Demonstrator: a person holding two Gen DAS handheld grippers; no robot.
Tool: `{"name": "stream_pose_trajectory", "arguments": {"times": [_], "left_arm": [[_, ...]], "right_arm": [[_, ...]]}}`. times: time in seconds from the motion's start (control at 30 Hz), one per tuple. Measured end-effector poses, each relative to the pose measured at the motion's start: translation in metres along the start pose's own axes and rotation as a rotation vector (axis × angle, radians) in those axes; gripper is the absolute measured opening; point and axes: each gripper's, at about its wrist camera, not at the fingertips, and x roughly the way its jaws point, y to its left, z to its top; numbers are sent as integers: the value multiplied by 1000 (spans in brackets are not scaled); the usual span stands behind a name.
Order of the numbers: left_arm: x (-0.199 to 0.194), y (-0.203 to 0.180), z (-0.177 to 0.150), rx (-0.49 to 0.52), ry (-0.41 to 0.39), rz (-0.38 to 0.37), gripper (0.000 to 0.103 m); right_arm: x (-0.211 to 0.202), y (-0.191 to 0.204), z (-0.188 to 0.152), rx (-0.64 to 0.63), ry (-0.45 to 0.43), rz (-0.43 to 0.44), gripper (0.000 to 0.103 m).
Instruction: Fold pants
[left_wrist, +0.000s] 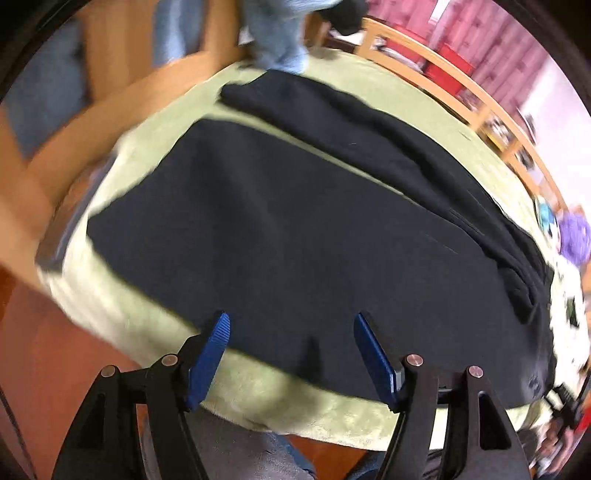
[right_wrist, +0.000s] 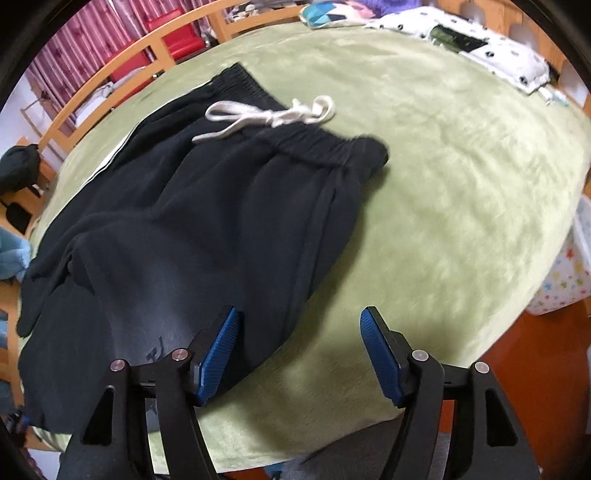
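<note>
Right wrist view: both hand-held grippers (right_wrist: 299, 350) (left_wrist: 291, 354) gape over soft black pants (right_wrist: 184, 229) on fuzzy green blanket (right_wrist: 443, 184).

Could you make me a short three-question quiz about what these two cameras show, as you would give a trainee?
1. True or false: the left tool is clamped on the black pants.
2. What colour is the drawstring at the waistband?
A. red
B. off-white
C. blue
3. Fill in: the pants lie on a ____ blanket.

Key:
1. False. Its blue pads are apart and hold nothing. The right tool is open too.
2. B. It lies tied in a loose bow on the waistband, in the right wrist view.
3. Light green. It covers the surface under the pants in both views.
</note>
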Motion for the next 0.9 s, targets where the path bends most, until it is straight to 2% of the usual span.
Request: {"name": "stream_pose_trajectory", "arguments": {"times": [0.07,0.17,0.2,0.23,0.27,0.33,0.37,0.4,0.47,0.57,0.67,0.7,0.73,0.77,0.83,0.9], "left_arm": [[8,12,-2,-75,2,-7,68],[22,36,2,-218,22,49,68],[21,44,0,-262,17,31,68],[17,49,-2,-275,-3,1,68],[14,50,-3,-265,-14,3,68],[4,52,-6,-230,-30,150,68],[2,55,-8,-227,-40,166,68],[-2,60,-11,-232,-50,139,68],[2,70,-15,-265,-26,30,68],[18,70,-12,-287,-1,-5,67],[28,67,-8,-309,-16,-2,67],[26,67,-7,-315,-32,-11,64],[23,66,-4,-313,-44,-16,53],[20,65,-1,-308,-43,-4,43],[16,66,4,-317,-37,-16,36],[11,70,1,-331,-39,-32,22]], "right_arm": [[6,7,1,9,8,39,67],[16,18,8,18,2,85,67],[20,22,10,12,2,81,67],[25,26,12,2,12,69,67],[28,29,14,-7,16,63,67],[29,31,16,-13,5,55,67],[29,30,16,-7,2,56,67],[30,29,16,4,3,60,67],[30,26,17,23,-3,66,67],[29,24,19,32,-13,63,67],[25,27,20,29,-37,55,53],[22,28,20,20,-57,34,39],[18,28,21,7,-72,13,19],[14,29,24,-1,-75,19,19],[10,27,27,12,-80,39,19],[10,24,28,19,-75,47,18]]}}
